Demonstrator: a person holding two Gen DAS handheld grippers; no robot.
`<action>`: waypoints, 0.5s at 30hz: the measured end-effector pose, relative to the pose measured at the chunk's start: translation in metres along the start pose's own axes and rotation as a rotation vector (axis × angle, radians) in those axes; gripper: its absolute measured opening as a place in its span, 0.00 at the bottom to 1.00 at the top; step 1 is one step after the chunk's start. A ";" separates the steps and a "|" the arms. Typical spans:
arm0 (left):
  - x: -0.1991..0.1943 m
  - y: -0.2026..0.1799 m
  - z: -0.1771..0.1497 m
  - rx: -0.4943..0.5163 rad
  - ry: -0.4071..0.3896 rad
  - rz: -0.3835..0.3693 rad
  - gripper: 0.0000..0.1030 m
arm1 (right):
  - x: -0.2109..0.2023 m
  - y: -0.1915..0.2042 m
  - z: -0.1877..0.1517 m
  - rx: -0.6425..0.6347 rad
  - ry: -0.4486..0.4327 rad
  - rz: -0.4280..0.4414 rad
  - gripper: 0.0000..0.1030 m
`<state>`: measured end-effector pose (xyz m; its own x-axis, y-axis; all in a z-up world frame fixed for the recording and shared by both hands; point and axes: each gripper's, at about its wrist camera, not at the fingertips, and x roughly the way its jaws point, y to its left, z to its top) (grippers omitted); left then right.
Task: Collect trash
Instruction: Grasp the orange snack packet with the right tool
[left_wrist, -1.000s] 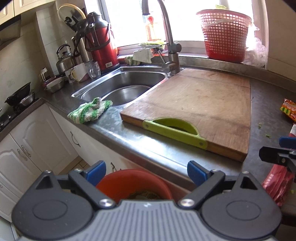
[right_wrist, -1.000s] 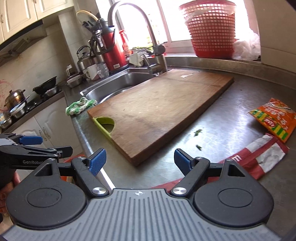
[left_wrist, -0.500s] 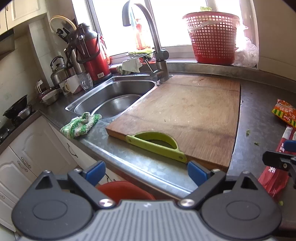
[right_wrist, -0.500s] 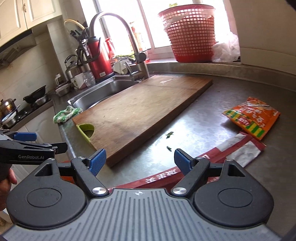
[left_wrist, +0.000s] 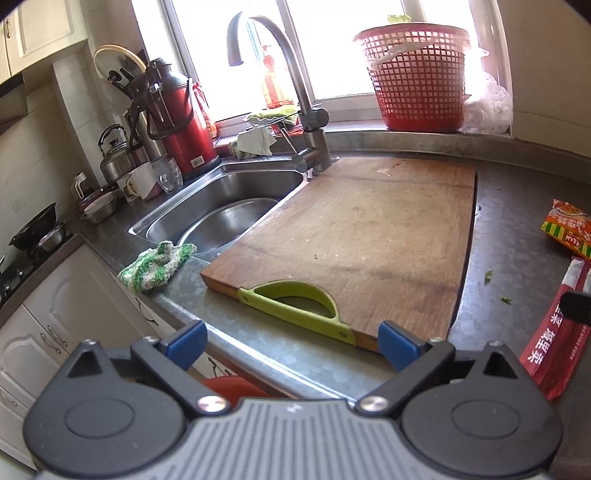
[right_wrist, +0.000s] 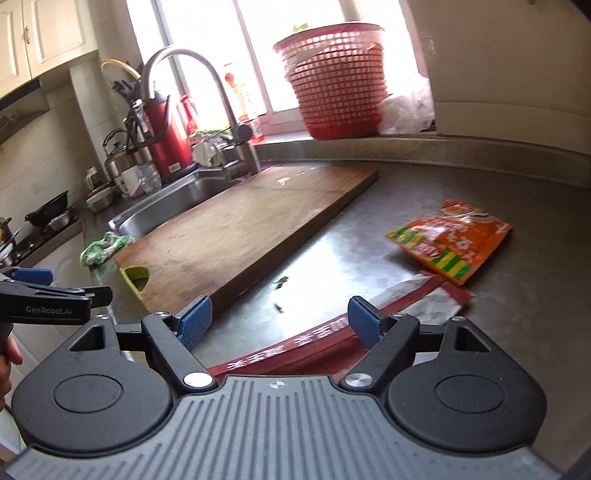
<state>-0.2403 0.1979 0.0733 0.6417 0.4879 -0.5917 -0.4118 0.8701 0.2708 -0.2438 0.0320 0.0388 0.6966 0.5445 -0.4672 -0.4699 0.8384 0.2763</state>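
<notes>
A long red wrapper (right_wrist: 332, 343) with white characters lies on the grey counter, right under my open right gripper (right_wrist: 280, 319); the same red wrapper (left_wrist: 550, 350) shows at the right edge of the left wrist view. An orange snack packet (right_wrist: 450, 240) rests flat farther right, also seen as the orange packet (left_wrist: 569, 229). Small green scraps (right_wrist: 280, 282) dot the counter. My left gripper (left_wrist: 291, 345) is open and empty above the counter's front edge, over a red bin (left_wrist: 229, 387) that is mostly hidden.
A wooden cutting board (left_wrist: 362, 236) with a green handle lies beside the steel sink (left_wrist: 221, 206). A green-white cloth (left_wrist: 157, 264) sits at the sink's corner. A red basket (left_wrist: 417, 77) stands on the windowsill; a red thermos (left_wrist: 177, 122) and kettle are at the left.
Both grippers have risen and shifted right along the counter. The red bin has dropped almost out of the left view. The red wrapper now lies between the right gripper's fingers.
</notes>
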 end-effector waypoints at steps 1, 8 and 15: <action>0.000 -0.002 0.001 0.004 0.000 0.000 0.96 | -0.001 -0.002 0.000 0.002 -0.005 -0.008 0.98; -0.001 -0.019 0.009 0.032 -0.014 -0.009 0.96 | -0.011 -0.023 0.000 0.033 -0.031 -0.066 0.98; -0.003 -0.033 0.018 0.053 -0.034 -0.015 0.97 | -0.025 -0.045 0.001 0.062 -0.064 -0.123 0.98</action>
<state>-0.2168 0.1684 0.0803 0.6693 0.4762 -0.5703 -0.3678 0.8793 0.3025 -0.2397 -0.0198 0.0385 0.7812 0.4363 -0.4464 -0.3456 0.8979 0.2728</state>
